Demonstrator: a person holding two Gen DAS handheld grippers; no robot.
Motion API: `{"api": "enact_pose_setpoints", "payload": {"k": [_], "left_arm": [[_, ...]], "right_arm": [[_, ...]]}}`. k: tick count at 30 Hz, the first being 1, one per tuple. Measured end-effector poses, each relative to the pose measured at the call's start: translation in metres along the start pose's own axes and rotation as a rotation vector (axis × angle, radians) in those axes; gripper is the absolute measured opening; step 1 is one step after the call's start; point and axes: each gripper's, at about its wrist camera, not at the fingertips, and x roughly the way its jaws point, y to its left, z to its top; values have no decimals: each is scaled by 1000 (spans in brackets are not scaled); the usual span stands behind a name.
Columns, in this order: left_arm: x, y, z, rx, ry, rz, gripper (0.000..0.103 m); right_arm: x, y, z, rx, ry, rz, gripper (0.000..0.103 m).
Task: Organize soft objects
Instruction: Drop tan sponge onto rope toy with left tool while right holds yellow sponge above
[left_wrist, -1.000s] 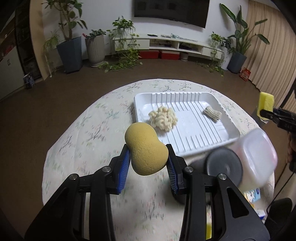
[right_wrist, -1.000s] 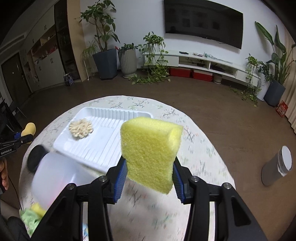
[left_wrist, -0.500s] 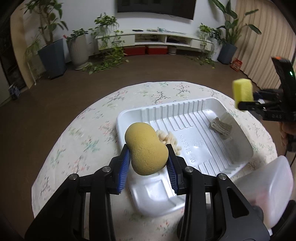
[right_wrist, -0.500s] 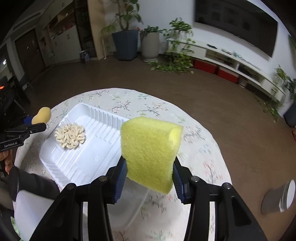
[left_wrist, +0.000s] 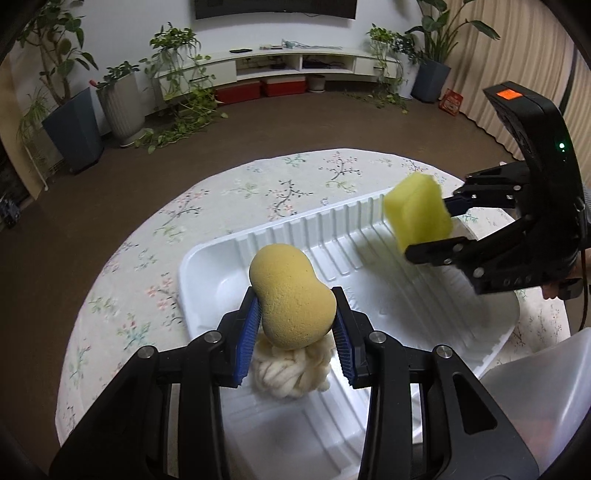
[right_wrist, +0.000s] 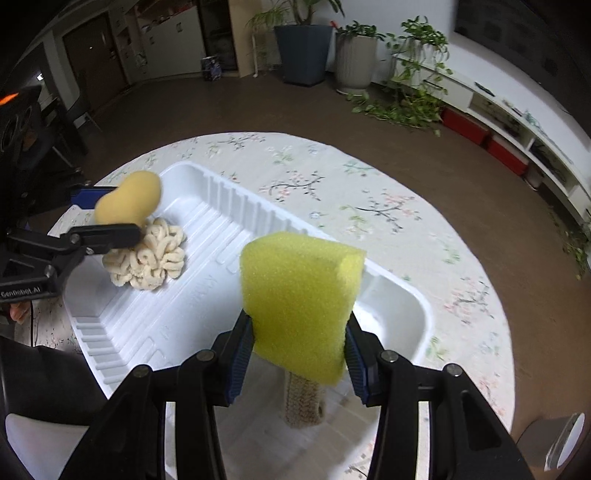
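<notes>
My left gripper is shut on a tan gourd-shaped sponge and holds it over the left end of a white ribbed tray, just above a cream yarn knot. My right gripper is shut on a yellow block sponge above the tray's right end, over a beige knitted piece. Each gripper shows in the other's view: the right with its yellow sponge, the left with its tan sponge above the yarn knot.
The tray sits on a round table with a floral cloth. A translucent plastic jug lies at the table's near right edge. A metal cylinder stands on the brown floor. Potted plants and a TV shelf line the far wall.
Both grippers have moved in over the tray and lower, each still holding its sponge. The left now hangs directly above the yarn knot, the right above the knitted piece.
</notes>
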Motion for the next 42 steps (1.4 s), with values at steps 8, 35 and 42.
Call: {"api": "enact_pose_setpoints", "payload": {"k": [8,35,42], "left_arm": [[14,-15,14,51,-1,-30,35],[47,-19,2,53,115,-13,59],[43,-11,2,22,105,-23,73]], "right_arm": [[7,7,10,-46,-2,41,49],[29,28,9,-113,92,58,53],[26,30,6,-127,78,34,59]]}}
